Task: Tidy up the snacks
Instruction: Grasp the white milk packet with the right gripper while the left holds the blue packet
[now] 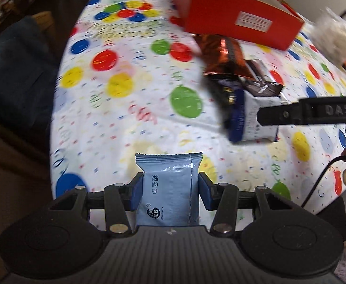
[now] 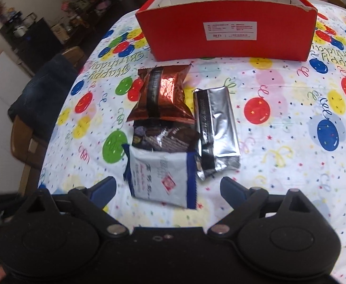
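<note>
My left gripper [image 1: 169, 184] is shut on a pale blue snack packet [image 1: 168, 189], its blue pads pressing both sides, held above the balloon-print tablecloth [image 1: 125, 123]. The red cardboard box [image 1: 239, 16] stands open at the far side, also seen as the red box [image 2: 227, 35]. My right gripper [image 2: 168, 189] is open, its jaws wide on either side of a white-and-blue packet [image 2: 161, 177] without touching it. Behind that lie a dark chocolate-wafer packet [image 2: 163, 137], a copper foil packet [image 2: 163, 92] and a silver packet [image 2: 215, 127]. In the left wrist view the right gripper's finger [image 1: 310, 113] reaches over the white-and-blue packet [image 1: 258, 118].
A chair with a dark blue cloth [image 2: 42, 87] stands at the table's left edge. A clear plastic bag [image 1: 334, 35] lies at the far right. A cable [image 1: 319, 179] hangs by a hand at the right. Shelves and a dark cabinet [image 2: 31, 37] stand beyond the table.
</note>
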A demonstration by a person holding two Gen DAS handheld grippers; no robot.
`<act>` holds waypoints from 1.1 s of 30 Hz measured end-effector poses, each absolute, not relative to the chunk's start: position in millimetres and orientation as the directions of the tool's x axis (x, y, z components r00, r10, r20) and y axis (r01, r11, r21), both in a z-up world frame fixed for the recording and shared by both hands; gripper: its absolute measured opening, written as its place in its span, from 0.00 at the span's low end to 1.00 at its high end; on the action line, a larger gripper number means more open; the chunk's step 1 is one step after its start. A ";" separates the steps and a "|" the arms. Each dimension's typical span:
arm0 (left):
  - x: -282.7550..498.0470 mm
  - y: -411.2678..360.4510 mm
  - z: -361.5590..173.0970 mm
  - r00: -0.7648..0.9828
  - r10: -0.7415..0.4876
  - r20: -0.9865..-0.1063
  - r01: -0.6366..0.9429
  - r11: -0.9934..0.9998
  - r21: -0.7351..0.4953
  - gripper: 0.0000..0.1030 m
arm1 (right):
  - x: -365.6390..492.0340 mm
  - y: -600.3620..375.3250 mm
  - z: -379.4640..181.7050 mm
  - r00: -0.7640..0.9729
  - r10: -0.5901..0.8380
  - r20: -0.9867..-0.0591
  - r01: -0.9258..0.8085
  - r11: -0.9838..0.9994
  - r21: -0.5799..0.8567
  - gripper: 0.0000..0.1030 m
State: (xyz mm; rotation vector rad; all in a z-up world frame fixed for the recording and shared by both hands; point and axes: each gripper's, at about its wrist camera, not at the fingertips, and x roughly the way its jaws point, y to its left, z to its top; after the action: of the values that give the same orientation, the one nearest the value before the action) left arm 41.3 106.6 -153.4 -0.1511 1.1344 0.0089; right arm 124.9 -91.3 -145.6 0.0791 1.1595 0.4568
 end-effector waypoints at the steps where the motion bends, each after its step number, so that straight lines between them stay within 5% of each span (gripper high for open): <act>1: 38.7 109.2 -153.0 0.427 -0.068 -0.901 -0.096 0.988 -0.120 0.46 | 125.5 -86.8 -147.2 0.324 0.372 -0.870 -0.292 0.914 0.282 0.92; 16: 23.7 119.6 -152.5 0.439 -0.032 -0.898 -0.157 0.981 -0.112 0.46 | 120.7 -54.7 -161.9 0.361 0.263 -0.895 -0.261 0.949 0.174 0.73; 20: 23.7 119.4 -152.0 0.446 -0.033 -0.894 -0.154 0.982 -0.113 0.46 | 119.1 -57.0 -161.7 0.362 0.277 -0.890 -0.279 0.943 0.180 0.62; 33: 30.4 108.9 -149.4 0.451 -0.051 -0.891 -0.121 0.986 -0.118 0.46 | 113.9 -74.6 -157.4 0.360 0.324 -0.875 -0.287 0.931 0.227 0.47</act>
State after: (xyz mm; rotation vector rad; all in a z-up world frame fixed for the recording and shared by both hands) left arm 30.4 108.9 -149.4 -0.1730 1.1041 0.0432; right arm 113.9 -74.6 -157.4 0.0370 1.1368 0.3939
